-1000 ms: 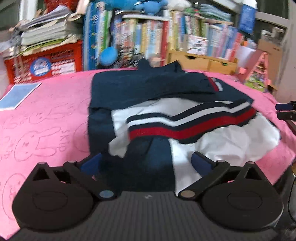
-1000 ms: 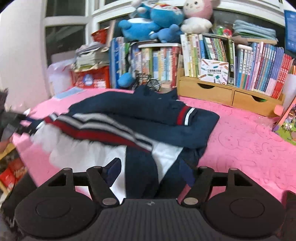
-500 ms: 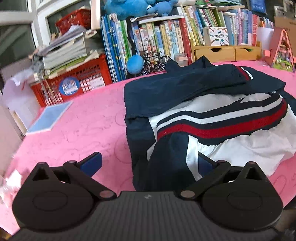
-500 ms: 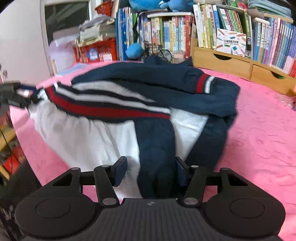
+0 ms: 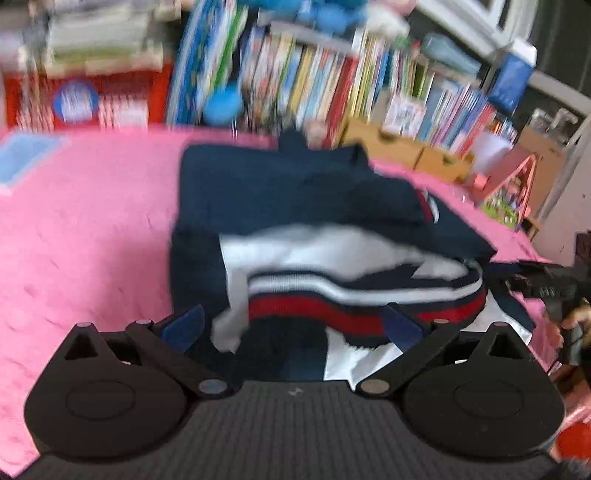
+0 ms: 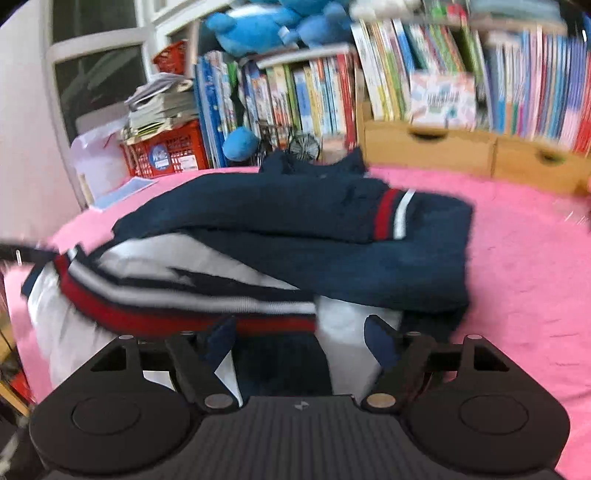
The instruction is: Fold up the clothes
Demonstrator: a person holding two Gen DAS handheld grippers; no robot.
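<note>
My left gripper (image 5: 291, 326) sits at the lower middle of its view with its jaws spread wide, and the near edge of the sweater (image 5: 295, 206) lies between the blue pads (image 5: 184, 326) without either pad pressing on it. The sweater, navy with white panels and a red and white stripe band, lies half folded across the middle of the pink surface (image 5: 85, 229); its navy upper part is laid over the white part. My right gripper (image 6: 301, 341) is at the lower middle of its own view, its jaws opening, with the white and navy cloth of the sweater (image 6: 295, 236) between the pads (image 6: 380, 341); the blur keeps me from telling whether they touch it. In the left view that right gripper (image 5: 532, 280) shows at the right edge beside the striped hem. Behind the surface, along the top of both views, stand rows of books (image 6: 317, 99), a red crate (image 6: 166, 151) at the upper left and blue plush toys (image 6: 258, 26).
</note>
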